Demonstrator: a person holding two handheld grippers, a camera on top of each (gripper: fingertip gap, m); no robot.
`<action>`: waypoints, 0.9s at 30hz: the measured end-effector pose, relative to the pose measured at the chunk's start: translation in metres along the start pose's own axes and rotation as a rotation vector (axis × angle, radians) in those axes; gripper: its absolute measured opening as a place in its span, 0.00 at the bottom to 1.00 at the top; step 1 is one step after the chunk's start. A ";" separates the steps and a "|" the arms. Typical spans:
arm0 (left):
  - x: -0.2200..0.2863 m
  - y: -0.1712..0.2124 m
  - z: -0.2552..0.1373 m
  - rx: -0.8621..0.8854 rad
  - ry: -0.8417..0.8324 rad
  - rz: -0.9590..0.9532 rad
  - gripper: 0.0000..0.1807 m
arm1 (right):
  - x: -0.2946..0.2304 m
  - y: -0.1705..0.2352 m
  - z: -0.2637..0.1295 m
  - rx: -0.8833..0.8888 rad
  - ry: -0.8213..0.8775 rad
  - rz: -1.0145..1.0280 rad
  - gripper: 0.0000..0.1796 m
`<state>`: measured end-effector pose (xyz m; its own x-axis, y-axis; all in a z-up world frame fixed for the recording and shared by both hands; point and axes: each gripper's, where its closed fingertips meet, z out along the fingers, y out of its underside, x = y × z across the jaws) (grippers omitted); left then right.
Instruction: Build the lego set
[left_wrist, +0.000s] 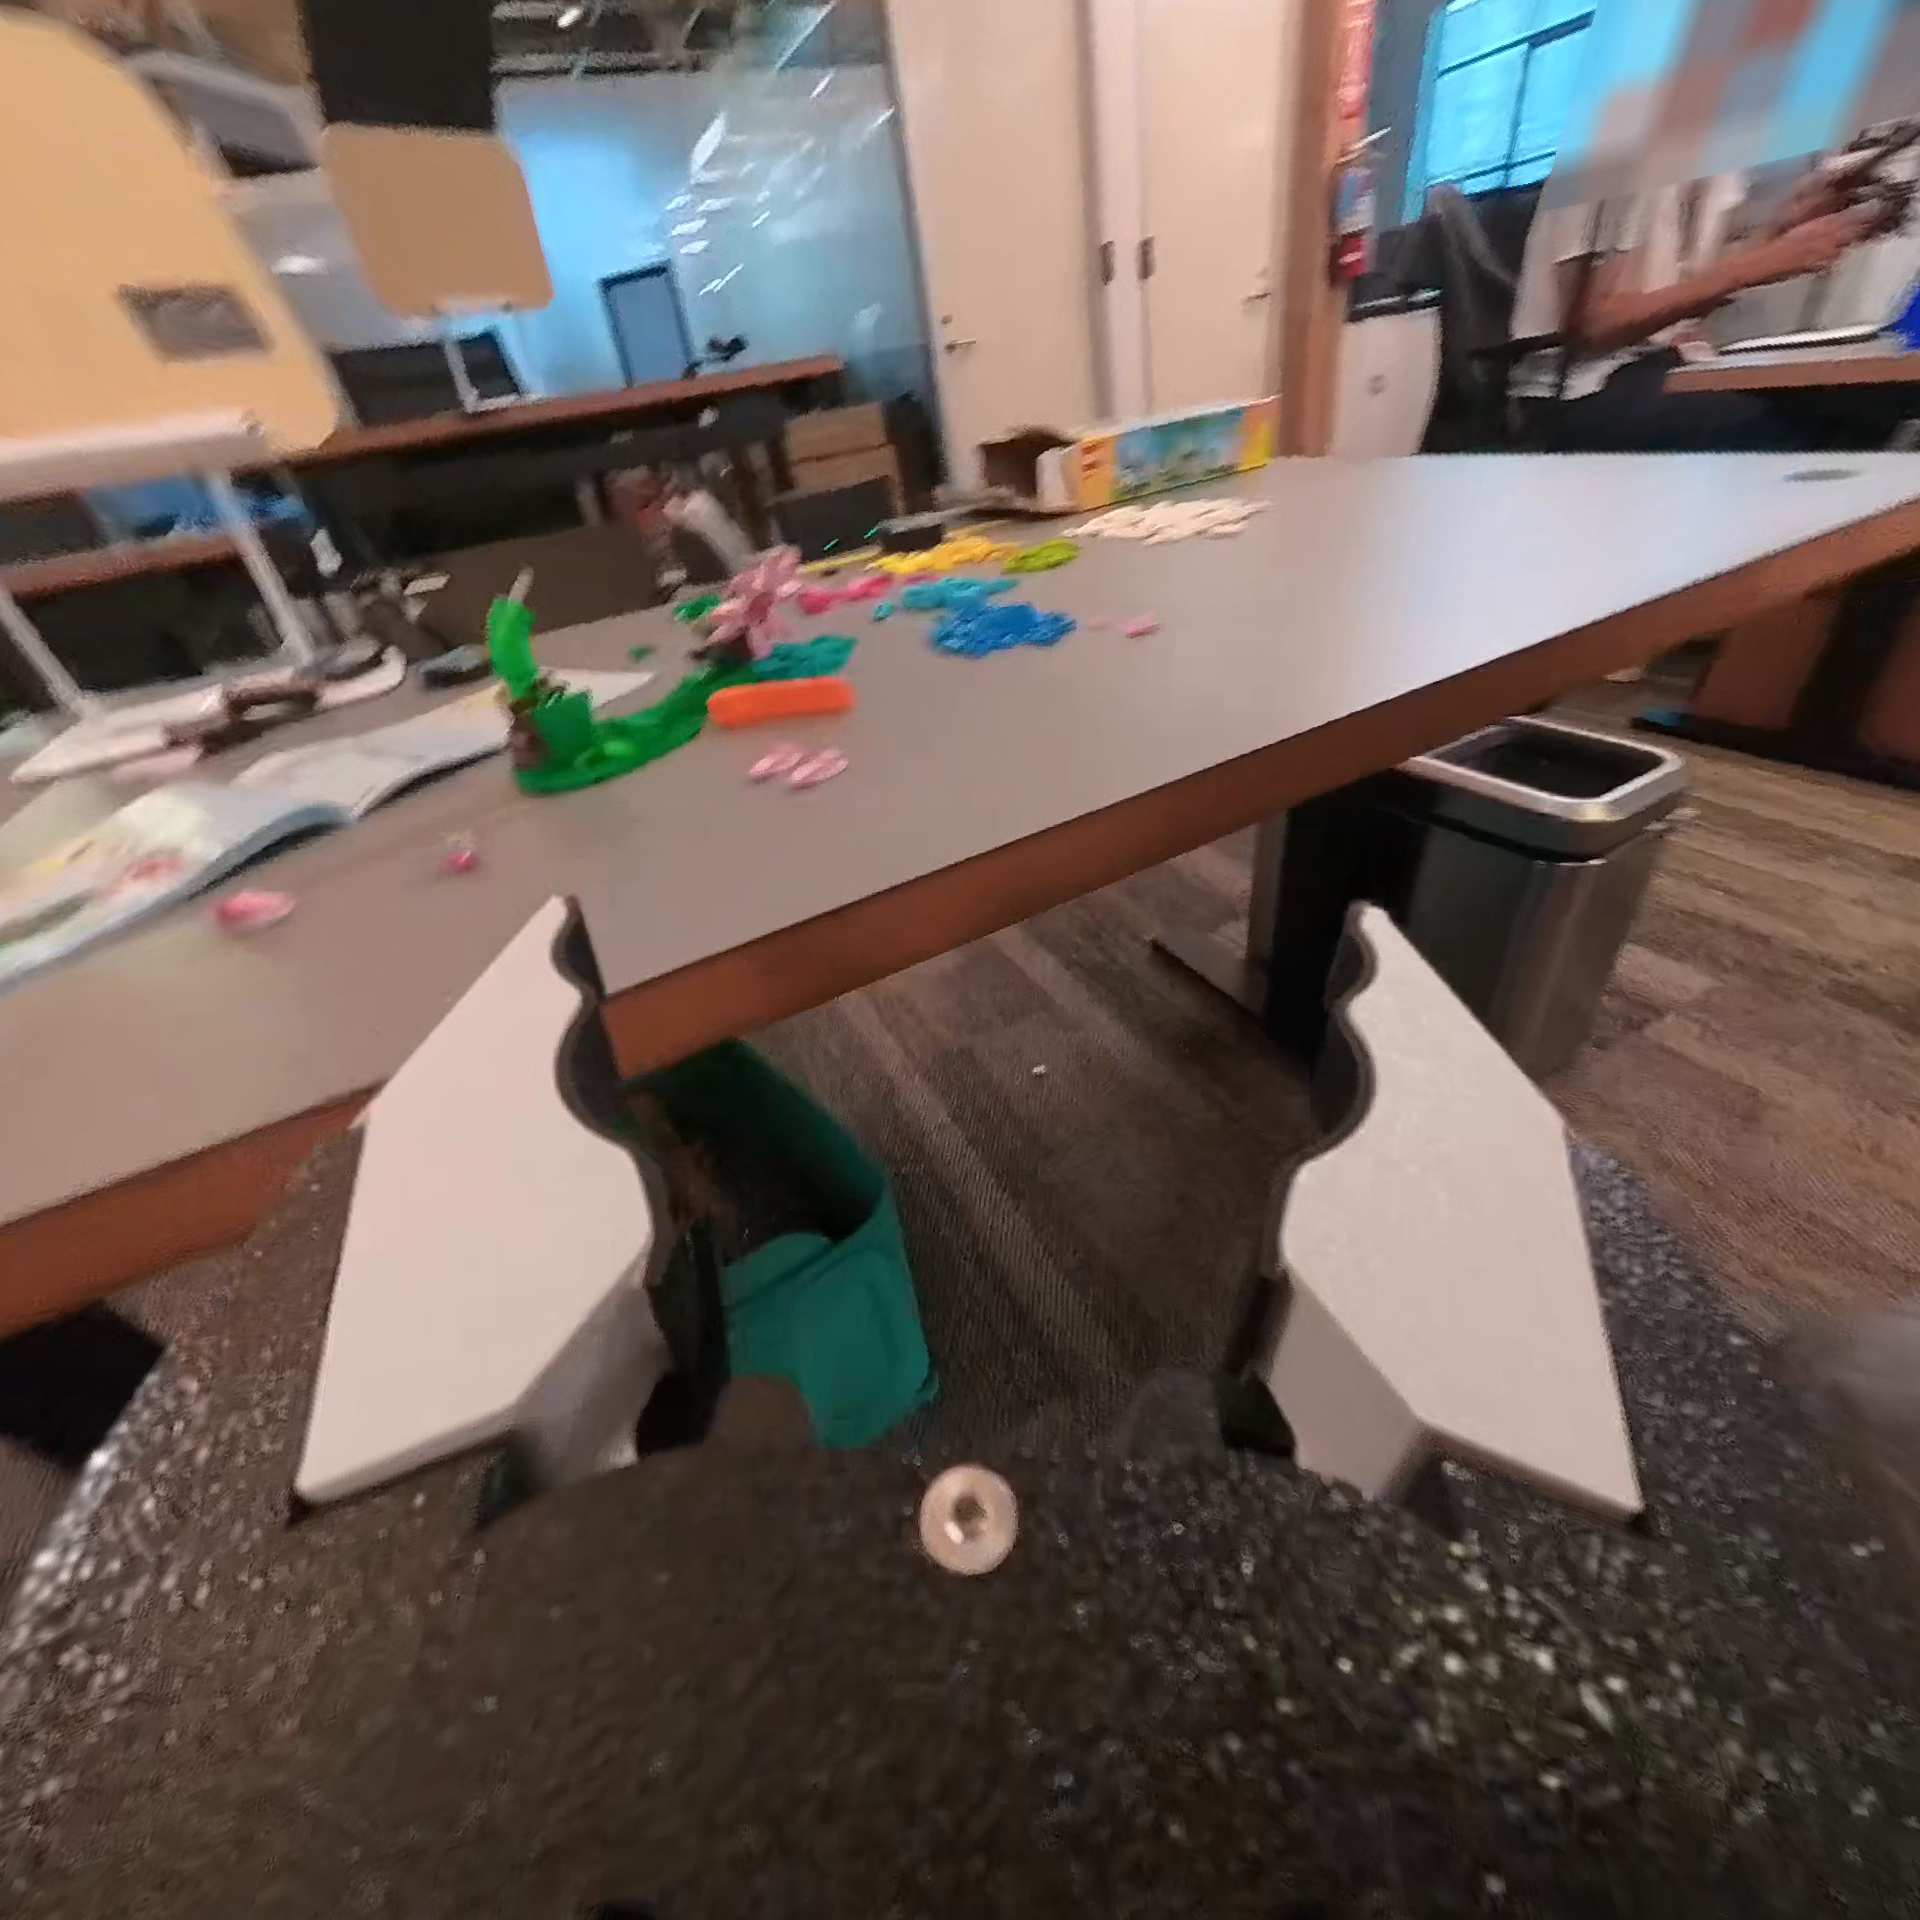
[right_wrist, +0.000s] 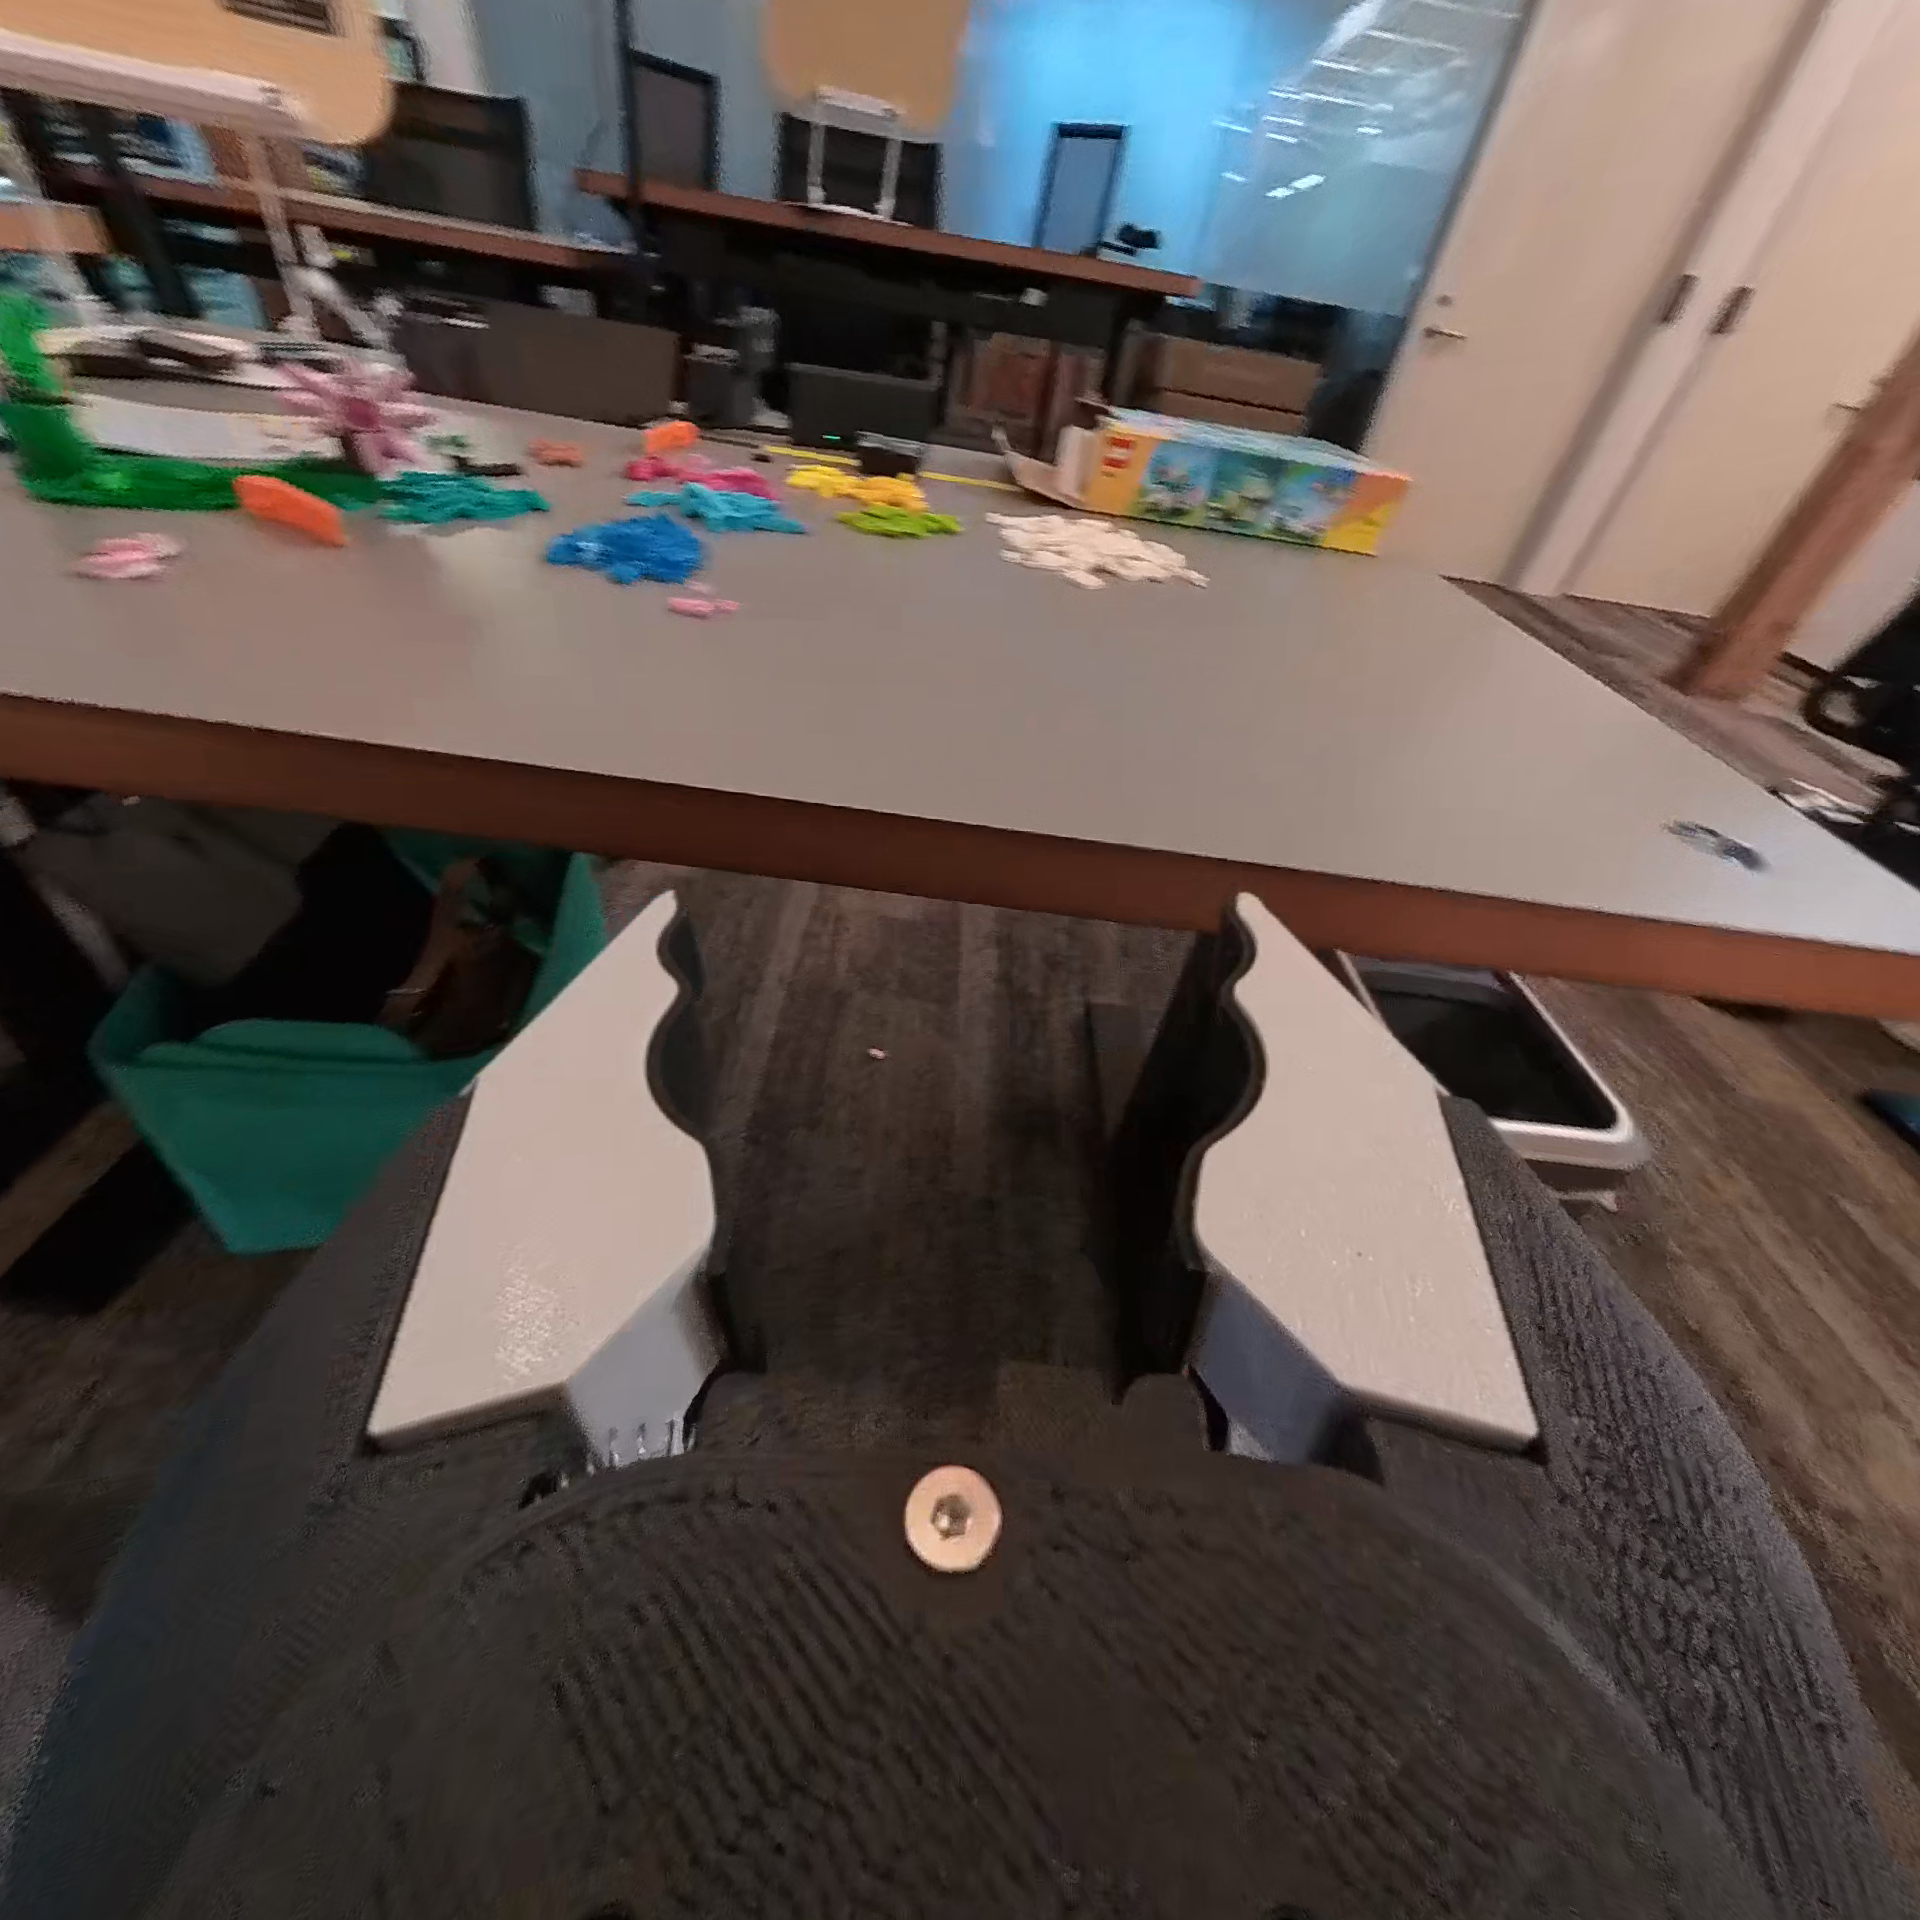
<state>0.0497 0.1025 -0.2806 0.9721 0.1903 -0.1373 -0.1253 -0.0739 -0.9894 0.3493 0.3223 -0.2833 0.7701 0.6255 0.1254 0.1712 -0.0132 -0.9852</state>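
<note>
A partly built green lego model (left_wrist: 603, 727) with a pink blossom tree (left_wrist: 758, 608) stands on the grey table (left_wrist: 1247, 644); it also shows in the right wrist view (right_wrist: 135, 473). Sorted piles of loose bricks lie beyond it: blue (left_wrist: 997, 629) (right_wrist: 629, 549), yellow (right_wrist: 857, 486), white (left_wrist: 1174, 517) (right_wrist: 1091, 551). An orange piece (left_wrist: 779, 701) (right_wrist: 291, 509) lies by the model. My left gripper (left_wrist: 966, 925) is open and empty, held off the table's near edge. My right gripper (right_wrist: 956, 914) is open and empty, below the table's front edge.
An open instruction booklet (left_wrist: 208, 821) lies at the left. The lego box (left_wrist: 1174, 452) (right_wrist: 1236, 488) sits at the far side. A green bin (right_wrist: 291, 1101) (left_wrist: 821, 1268) and a steel trash can (left_wrist: 1548, 873) stand on the carpet under the table. A person sits at the far right. My right tips are about 40 centimeters from the orange piece (left_wrist: 779, 701), my left tips only 25 centimeters.
</note>
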 end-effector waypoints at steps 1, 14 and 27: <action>-0.011 0.005 0.005 -0.014 -0.038 -0.015 0.76 | 0.011 0.005 0.002 -0.008 0.036 0.017 0.55; -0.056 -0.084 0.084 -0.103 -0.052 -0.041 0.75 | 0.035 0.010 0.029 -0.169 0.107 0.039 0.50; -0.179 -0.184 0.021 -0.022 -0.493 -0.130 0.77 | -0.040 -0.275 0.165 0.177 -0.269 -0.072 0.50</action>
<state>-0.1056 0.1026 -0.0751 0.7696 0.6381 -0.0246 -0.0002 -0.0382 -0.9993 0.1697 0.4294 -0.0365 0.5662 0.8036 0.1837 0.0920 0.1598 -0.9829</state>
